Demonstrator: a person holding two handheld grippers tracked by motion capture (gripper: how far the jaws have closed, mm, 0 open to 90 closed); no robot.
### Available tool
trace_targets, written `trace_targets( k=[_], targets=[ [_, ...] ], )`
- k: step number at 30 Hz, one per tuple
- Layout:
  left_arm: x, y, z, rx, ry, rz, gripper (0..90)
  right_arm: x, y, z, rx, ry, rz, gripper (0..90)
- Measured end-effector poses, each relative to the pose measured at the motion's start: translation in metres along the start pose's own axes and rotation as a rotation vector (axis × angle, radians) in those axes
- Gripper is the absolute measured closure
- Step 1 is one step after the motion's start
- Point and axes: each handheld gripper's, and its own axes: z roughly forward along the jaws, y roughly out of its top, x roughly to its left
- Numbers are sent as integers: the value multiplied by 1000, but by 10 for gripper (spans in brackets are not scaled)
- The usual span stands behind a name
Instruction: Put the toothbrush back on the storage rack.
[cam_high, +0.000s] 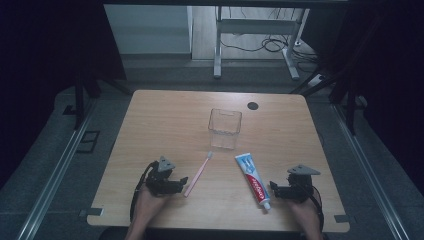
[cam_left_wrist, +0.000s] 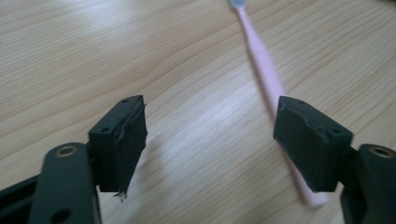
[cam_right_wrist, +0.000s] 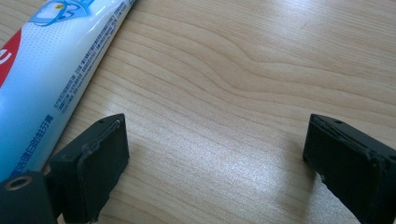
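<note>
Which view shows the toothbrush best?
High view: the whole pink toothbrush lies on the table, bristles toward the clear box. Left gripper view shows its handle, partly behind one jaw of the open left gripper.

The light wooden worktop (cam_high: 165, 115) fills the centre of the frame, with a small black round cap (cam_high: 253, 105) near its far edge. Grey floor (cam_high: 45, 160) surrounds it, dim and dark at both sides. Metal rails (cam_high: 55, 170) run along left and right. At top centre stand grey desk legs (cam_high: 218, 45) with tangled cables (cam_high: 272, 44) and a pale cabinet (cam_high: 147, 30).
</note>
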Motion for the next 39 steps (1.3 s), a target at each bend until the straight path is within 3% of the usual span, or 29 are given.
trace_targets(
  k=[2,9,14,20,32,36,39],
  targets=[
    [-6,7,6,-2,-20,17,244,0,0,0,0,1,-1,62],
    [-17,16,21,20,-27,57,249,0,0,0,0,2,-1,62],
    [-22,20,24,33,-35,83,317,0,0,0,-1,1,-2,62],
    [-25,22,29,74,-1,112,334,0,0,0,-1,3,-3,62],
    [-14,18,25,120,51,134,337,0,0,0,-1,3,-4,62],
    [-11,19,23,119,43,132,354,0,0,0,-1,3,-4,62],
    [-10,24,22,153,16,154,403,0,0,0,-1,3,-3,62]
  ],
)
